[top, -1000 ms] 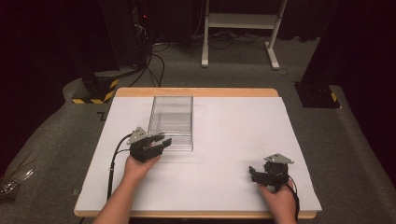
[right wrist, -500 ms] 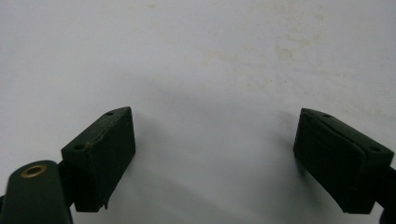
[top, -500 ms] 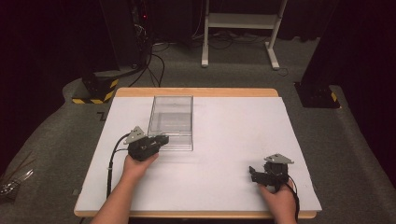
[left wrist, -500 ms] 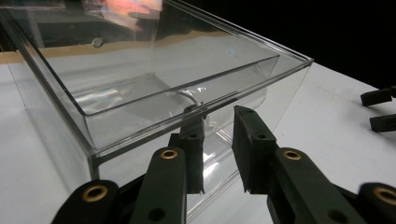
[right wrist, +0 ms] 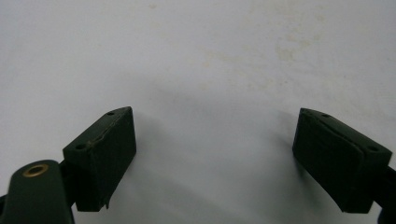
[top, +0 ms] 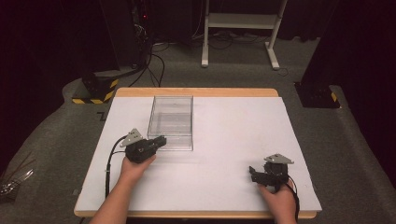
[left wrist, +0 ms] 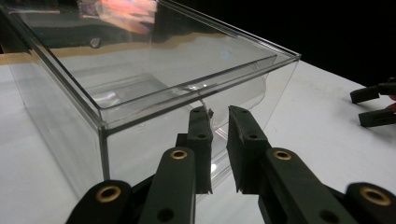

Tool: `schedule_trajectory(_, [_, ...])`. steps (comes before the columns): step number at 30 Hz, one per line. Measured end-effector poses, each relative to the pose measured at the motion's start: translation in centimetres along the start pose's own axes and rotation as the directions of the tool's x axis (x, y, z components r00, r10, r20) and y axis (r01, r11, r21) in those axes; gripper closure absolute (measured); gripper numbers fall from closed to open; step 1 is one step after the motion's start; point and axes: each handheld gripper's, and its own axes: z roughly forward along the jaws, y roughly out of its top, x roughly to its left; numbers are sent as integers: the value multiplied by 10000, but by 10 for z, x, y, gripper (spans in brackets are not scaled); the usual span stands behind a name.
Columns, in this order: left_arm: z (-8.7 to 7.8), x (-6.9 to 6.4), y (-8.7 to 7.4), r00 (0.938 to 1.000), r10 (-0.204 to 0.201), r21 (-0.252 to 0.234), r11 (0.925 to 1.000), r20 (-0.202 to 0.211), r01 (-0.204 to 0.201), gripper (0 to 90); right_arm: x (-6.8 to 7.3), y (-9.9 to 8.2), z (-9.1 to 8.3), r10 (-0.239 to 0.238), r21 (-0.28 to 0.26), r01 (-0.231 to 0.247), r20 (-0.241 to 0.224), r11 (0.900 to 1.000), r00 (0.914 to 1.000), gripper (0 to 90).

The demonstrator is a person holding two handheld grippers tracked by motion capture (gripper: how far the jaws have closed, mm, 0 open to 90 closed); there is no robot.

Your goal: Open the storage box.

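The clear box (top: 170, 122) sat upper left of the middle in the high view, on the white table (top: 224, 140). The left gripper (left wrist: 219, 140) was nearly clenched at its near wall, maybe to grab it. The right gripper (right wrist: 215, 154) was wide apart, resting lower right. The box's long side ran from near to far.

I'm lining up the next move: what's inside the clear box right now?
Nothing visible inside the clear box; the white table shows through its walls and floor. The left gripper blocks part of the near wall, jaws nearly closed.
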Motion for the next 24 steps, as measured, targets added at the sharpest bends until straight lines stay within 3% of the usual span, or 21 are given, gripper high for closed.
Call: schedule_trajectory(24, [-25,-22,-14,9989,239,13,9997,400,-240,816,0,0,0,-20,1,20,-9,10000,10000,139])
